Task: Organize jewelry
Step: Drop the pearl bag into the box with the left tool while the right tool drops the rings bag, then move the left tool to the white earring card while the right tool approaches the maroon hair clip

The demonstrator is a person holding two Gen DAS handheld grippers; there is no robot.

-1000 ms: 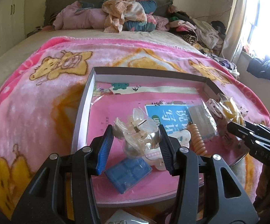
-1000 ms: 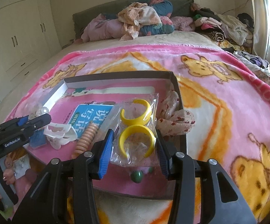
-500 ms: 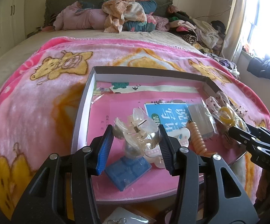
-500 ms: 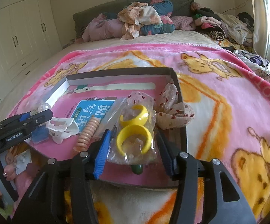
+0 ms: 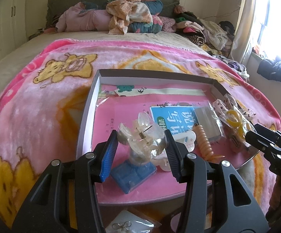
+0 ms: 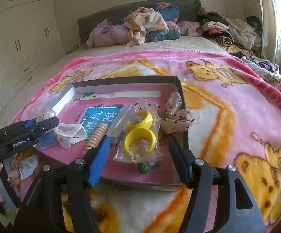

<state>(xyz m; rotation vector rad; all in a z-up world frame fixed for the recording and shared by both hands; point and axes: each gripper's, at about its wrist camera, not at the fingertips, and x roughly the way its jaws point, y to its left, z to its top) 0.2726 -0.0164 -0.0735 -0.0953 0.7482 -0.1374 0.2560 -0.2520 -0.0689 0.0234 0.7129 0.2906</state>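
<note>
A shallow grey box point(image 5: 86, 114) with a pink floor lies on the bed. My left gripper point(image 5: 141, 145) is shut on a clear hair claw clip point(image 5: 142, 137) and holds it over the box's near left part. My right gripper point(image 6: 138, 153) is open, its jaws on either side of a clear bag with two yellow bangles point(image 6: 140, 136) that lies in the box; it is apart from the bag. The bag also shows in the left wrist view point(image 5: 235, 120). A white clip point(image 6: 70, 134), an orange spiral hair tie point(image 6: 96, 136) and a blue case point(image 5: 133, 174) lie in the box.
A blue booklet point(image 5: 171, 116), a clear packet point(image 5: 208, 122) and a spotted bow point(image 6: 177, 118) are in the box. A green bead point(image 6: 143, 168) lies by its near wall. A small bagged trinket point(image 5: 128, 225) lies below the box. Clothes pile at the headboard point(image 6: 146, 23).
My right gripper opened and let go of the bangle bag, which now lies in the box, and pulled back a little. My left gripper keeps the claw clip, almost still.
</note>
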